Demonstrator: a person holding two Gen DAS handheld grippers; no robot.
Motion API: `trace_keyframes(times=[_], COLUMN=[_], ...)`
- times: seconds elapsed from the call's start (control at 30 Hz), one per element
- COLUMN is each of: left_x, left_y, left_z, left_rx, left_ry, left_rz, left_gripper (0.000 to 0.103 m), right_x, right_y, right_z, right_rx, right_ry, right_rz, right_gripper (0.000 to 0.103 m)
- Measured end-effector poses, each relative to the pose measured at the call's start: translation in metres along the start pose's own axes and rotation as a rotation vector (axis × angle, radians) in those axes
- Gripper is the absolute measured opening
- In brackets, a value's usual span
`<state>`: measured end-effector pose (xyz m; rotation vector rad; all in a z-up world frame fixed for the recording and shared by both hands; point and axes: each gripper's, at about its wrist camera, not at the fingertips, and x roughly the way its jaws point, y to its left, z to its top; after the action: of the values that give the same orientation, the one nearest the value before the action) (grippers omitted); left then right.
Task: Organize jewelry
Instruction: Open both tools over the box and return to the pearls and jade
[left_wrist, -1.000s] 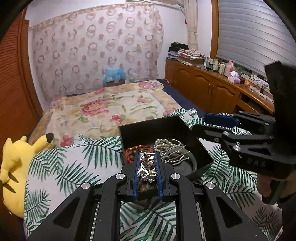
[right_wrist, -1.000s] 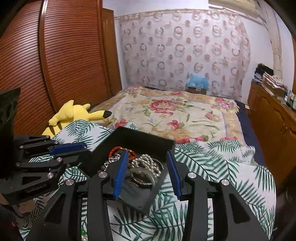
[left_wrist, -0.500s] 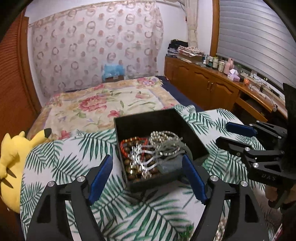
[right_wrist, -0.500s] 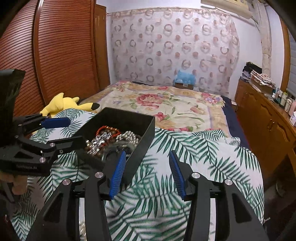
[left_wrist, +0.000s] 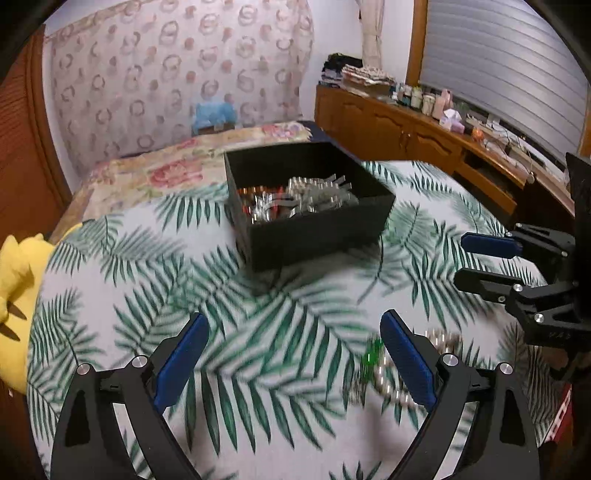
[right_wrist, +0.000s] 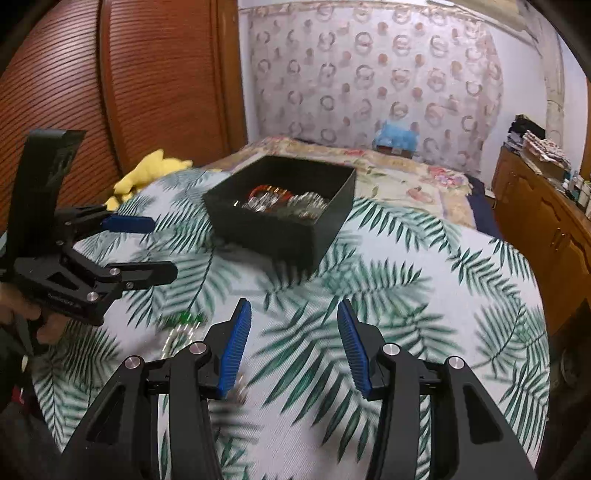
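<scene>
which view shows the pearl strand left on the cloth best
The left wrist view: the pearl strand curves in the foreground beside the left gripper, a green piece next to it, partly hidden by one finger. In the right wrist view it is only a blurred streak at lower left.

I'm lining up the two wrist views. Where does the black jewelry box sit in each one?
Left wrist: black jewelry box, above centre, beyond the open left gripper.
Right wrist: upper middle, slightly left, beyond the open right gripper.
Shared landmark: blue plush by the back curtain.
</scene>
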<state>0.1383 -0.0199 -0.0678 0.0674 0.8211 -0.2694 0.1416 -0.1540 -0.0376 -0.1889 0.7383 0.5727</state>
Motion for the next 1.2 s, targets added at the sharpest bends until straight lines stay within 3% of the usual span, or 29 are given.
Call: trace_keyframes(times=[0.33,0.47,0.57,0.9,1.0,1.2], left_x=[-0.015,-0.012,-0.007,-0.003,-0.002,-0.002], left_y=[-0.003,-0.008,-0.006,-0.008,-0.009,-0.009], left_z=[-0.038,-0.043,-0.045,-0.049,-0.048,-0.049], left_rx=[-0.045,-0.023,-0.019,-0.002,0.003,0.005], left_ry=[0.022,0.04,0.056,0.07,0.071,0.071], left_rz=[-0.049,-0.014,0.0,0.016,0.02,0.021], left_gripper=[0.092,0.094,0.094,0.094,0.094,0.095], right_x=[-0.003,0.004,0.009,0.017,0.019,0.023], right_y=[0.021,0.029,0.032,0.031,0.027,0.025], right_z=[-0.028,-0.029,-0.028,-0.022,-0.02,-0.014], right_rx=[-0.055,-0.097,-0.12,-0.091,-0.059,-0.059], right_ry=[0.064,0.093,0.109,0.125,0.126,0.127], right_rz=[0.038,0.02,0.0,0.055,0.057,-0.006], right_gripper=[0.048,0.038,0.038,0.037,0.028,0.023])
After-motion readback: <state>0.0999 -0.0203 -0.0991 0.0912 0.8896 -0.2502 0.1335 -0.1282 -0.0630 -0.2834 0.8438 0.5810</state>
